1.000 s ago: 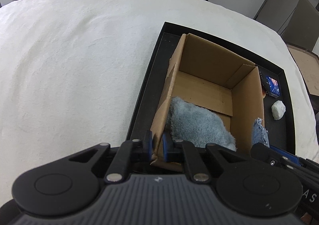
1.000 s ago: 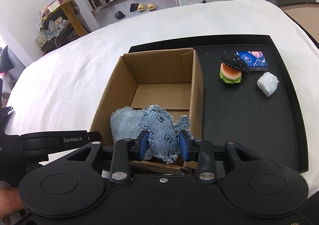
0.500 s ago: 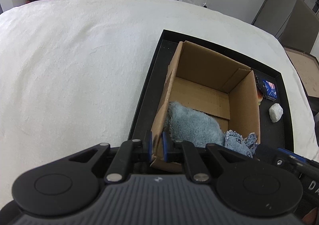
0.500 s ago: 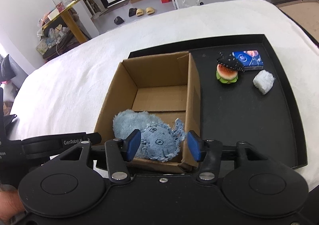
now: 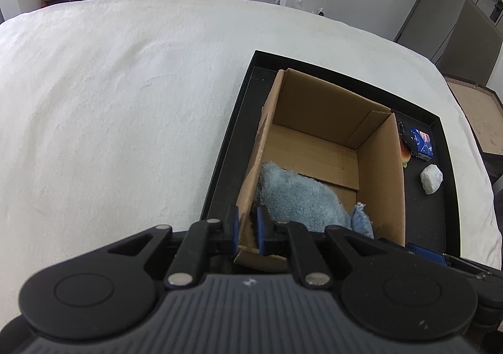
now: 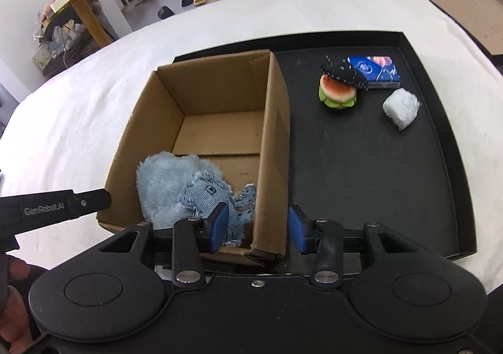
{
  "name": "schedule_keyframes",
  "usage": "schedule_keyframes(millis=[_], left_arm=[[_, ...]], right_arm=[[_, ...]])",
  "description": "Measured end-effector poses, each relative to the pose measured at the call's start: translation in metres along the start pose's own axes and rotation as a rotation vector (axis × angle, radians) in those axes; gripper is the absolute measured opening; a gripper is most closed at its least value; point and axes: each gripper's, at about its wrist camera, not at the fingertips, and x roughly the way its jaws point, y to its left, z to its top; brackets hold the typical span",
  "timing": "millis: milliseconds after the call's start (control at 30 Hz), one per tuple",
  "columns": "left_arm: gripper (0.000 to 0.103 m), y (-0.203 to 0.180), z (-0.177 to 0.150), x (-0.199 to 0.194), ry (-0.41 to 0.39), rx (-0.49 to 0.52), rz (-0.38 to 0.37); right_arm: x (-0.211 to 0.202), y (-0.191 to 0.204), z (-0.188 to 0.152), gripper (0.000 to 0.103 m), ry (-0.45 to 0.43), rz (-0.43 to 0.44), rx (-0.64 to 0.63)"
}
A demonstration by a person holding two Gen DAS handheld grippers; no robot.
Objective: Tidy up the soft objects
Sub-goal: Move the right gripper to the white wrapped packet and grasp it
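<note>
On the white-covered worktop (image 5: 125,121) a black tray (image 6: 393,197) is sitting, and a cardboard box (image 6: 273,146) is standing open-topped in the tray's left part, its long axis running from the near edge away toward the far rim.

Inside the box, at the near end, a fluffy blue plush (image 6: 163,184) is lying against the left wall, its longer side stretching along the box floor from the near left corner toward the middle. A denim toy (image 6: 207,197) is lying partly on top of it and just to its right, frayed edges pointing toward the right wall of the box; in the left wrist view only a small piece of the denim toy (image 5: 361,222) is showing beside the plush (image 5: 295,197).

The left gripper (image 5: 246,228) is clenching the near left wall of the box, one pad outside and one inside.

The right gripper (image 6: 256,228) is straddling the near right corner of the box; its jaws are closing, with the box wall between them but neither pad pressing on it. The denim toy is lying free just behind the left pad.

On the bare right part of the tray, well apart from the box, a burger toy (image 6: 338,93) under a dark spotted cloth (image 6: 342,73), a blue packet (image 6: 377,71) and a white lump (image 6: 400,107) are sitting.
</note>
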Motion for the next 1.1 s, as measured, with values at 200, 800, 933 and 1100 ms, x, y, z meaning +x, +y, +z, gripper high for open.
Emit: schedule_keyframes(millis=[200,800,933,1100], left_arm=[[0.01,0.001,0.002,0.003,0.003,-0.004,0.001],[0.043,-0.011,0.003,0.003,-0.044,0.023,0.098],[0.052,-0.017,0.004,0.001,-0.072,0.039,0.141],[0.053,-0.022,0.006,0.004,-0.067,0.046,0.177]], right_arm=[[-0.001,-0.007,0.009,0.043,-0.024,0.021,0.03],[-0.004,-0.058,0.042,0.043,-0.126,0.036,0.054],[0.004,-0.078,0.045,0.048,-0.148,0.003,0.073],[0.012,-0.099,0.046,0.072,-0.23,-0.032,0.106]])
